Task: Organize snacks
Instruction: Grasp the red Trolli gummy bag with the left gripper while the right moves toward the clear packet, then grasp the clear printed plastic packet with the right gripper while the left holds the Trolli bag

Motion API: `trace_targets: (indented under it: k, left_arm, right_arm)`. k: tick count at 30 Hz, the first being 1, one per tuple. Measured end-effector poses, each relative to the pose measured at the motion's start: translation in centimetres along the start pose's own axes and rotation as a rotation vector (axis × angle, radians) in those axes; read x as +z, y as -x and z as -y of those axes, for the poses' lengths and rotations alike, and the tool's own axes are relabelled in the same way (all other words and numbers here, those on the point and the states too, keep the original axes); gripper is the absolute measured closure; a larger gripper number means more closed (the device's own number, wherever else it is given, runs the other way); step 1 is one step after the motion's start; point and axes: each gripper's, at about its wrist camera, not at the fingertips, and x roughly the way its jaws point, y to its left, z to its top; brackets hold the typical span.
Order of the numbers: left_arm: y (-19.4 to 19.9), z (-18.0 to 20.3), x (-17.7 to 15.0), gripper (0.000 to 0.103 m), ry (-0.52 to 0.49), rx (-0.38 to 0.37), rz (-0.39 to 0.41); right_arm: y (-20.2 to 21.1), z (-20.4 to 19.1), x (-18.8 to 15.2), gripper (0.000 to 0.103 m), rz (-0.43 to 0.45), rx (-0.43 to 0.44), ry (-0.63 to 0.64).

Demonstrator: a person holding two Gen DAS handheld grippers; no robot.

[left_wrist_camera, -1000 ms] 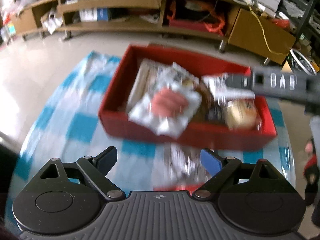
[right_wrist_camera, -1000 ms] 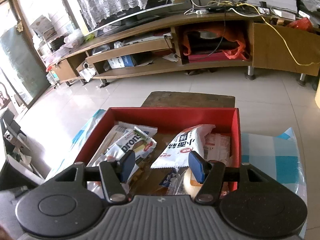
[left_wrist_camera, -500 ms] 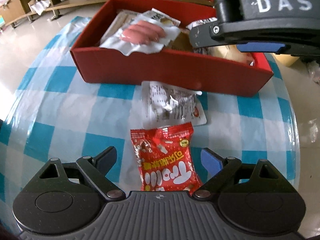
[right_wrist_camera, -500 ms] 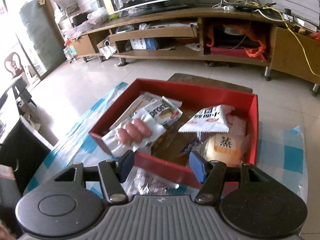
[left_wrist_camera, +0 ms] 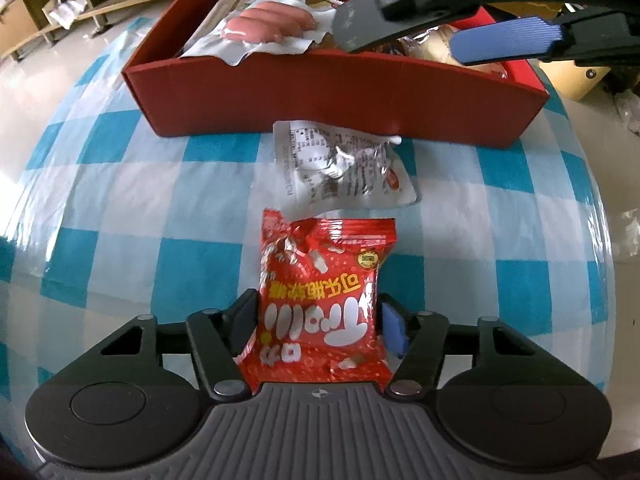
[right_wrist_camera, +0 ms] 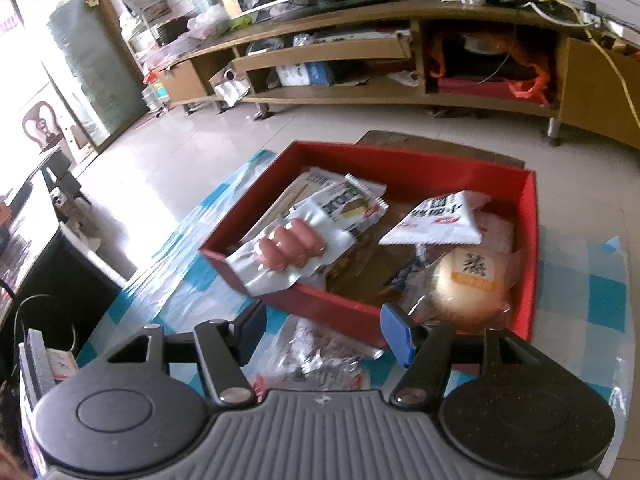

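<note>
A red snack packet (left_wrist_camera: 320,304) with white lettering lies on the checked cloth. My left gripper (left_wrist_camera: 318,324) points steeply down at it, jaws closing, and both pads touch its sides. Just beyond it lies a crumpled silver packet (left_wrist_camera: 340,168) against the red box (left_wrist_camera: 320,92). Sausages (right_wrist_camera: 292,248), a white packet (right_wrist_camera: 440,216) and a round bun (right_wrist_camera: 472,280) lie in the box (right_wrist_camera: 528,240). My right gripper (right_wrist_camera: 324,328) hovers over the box's near wall, jaws opening, with nothing between them. In the left wrist view it (left_wrist_camera: 440,28) reaches in from the upper right.
The round table wears a blue and white checked cloth (left_wrist_camera: 120,200) under clear plastic. A long wooden TV stand (right_wrist_camera: 360,60) runs along the far wall across a tiled floor. Dark furniture (right_wrist_camera: 60,280) stands at the table's left.
My left gripper came down over the red packet and its jaws closed in against its sides. My right gripper drew back from inside the box to its near wall, leaving the white packet there.
</note>
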Motion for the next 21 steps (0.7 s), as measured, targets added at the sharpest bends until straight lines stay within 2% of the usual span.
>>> trace_targets:
  k: [10,15,21]
  left_arm:
    - [1.0,-2.2,-2.0,0.036,0.018,-0.027,-0.02]
    - [1.1,-3.2,-2.2,0.036,0.033,-0.053,-0.029]
    - [1.3,-4.7,-2.7,0.035,0.048,-0.061,-0.042]
  right_arm:
    - [-4.2,0.1,-0.5,0.04,-0.118,0.074,-0.058]
    - [-6.9,-0.7,-0.9,0.04,-0.168,0.062,-0.029]
    - [-8.4,-1.3,-1.8,0.032,-0.187,0.037,0.046]
